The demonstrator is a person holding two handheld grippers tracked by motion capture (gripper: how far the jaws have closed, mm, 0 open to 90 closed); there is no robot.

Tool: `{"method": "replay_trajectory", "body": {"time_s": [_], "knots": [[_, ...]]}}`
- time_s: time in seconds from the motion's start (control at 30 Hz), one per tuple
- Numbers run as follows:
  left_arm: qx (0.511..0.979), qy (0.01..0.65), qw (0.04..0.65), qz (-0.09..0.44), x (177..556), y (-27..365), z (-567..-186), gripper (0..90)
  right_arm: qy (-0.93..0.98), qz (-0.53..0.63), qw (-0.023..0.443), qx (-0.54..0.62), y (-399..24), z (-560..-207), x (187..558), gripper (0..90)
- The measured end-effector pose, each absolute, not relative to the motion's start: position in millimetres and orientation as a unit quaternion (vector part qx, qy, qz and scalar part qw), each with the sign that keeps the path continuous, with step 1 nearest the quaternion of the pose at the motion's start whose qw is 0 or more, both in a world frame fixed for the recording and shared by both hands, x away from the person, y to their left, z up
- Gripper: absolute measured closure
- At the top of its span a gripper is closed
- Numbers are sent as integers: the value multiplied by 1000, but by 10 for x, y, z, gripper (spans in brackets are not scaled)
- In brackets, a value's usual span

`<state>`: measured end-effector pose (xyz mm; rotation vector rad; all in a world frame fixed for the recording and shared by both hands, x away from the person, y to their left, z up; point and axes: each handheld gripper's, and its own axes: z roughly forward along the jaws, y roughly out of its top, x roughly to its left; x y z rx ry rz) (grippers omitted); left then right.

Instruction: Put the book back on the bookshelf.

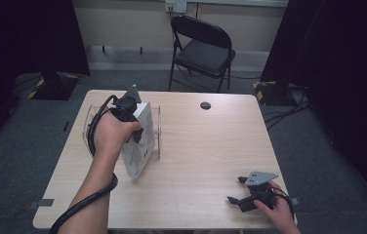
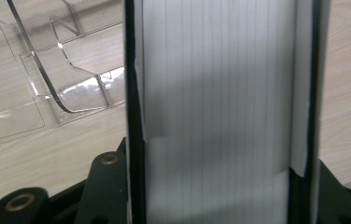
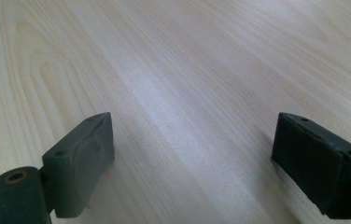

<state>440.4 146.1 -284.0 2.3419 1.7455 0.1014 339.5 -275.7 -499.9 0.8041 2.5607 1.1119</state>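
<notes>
Left gripper (image 1: 132, 113): held over the left half of the table (image 1: 206, 156), jaws closed on a thick white book (image 1: 140, 146). The book stands tilted, its lower corner on the tabletop, its upper part leaning against a clear rack (image 1: 156, 127). In the left gripper view the page block (image 2: 220, 112) runs up the middle, clamped between the two black jaws, with the dark covers along either side. The rack (image 2: 47, 88) lies to the left there, resting on the wood.

Book cover: faint grey markings show in the high view, too small to read. No brand, label or title is legible anywhere in the frames.

Right gripper (image 1: 242, 190): low at the near right corner of the table, held in the right hand (image 1: 279, 212), grey plate on top. Jaws stand wide apart with nothing between them; the right gripper view shows bare wood grain (image 3: 178, 93) in the gap.

Other items: small dark round disc (image 1: 205, 105) near the far edge of the table, nature not determinable. Black folding chair (image 1: 203, 48) beyond the table. Wall socket (image 1: 175, 6) above the chair, markings unreadable. Dark curtains (image 1: 25, 34) on both sides.
</notes>
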Motion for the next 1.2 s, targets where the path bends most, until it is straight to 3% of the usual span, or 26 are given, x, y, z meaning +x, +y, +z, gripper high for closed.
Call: {"method": "replay_trajectory", "body": {"time_s": [1.2], "knots": [[769,630,93,45,4516,1310,-2864,533,875,380,117,275,-2758,-4999,3395,120]]}}
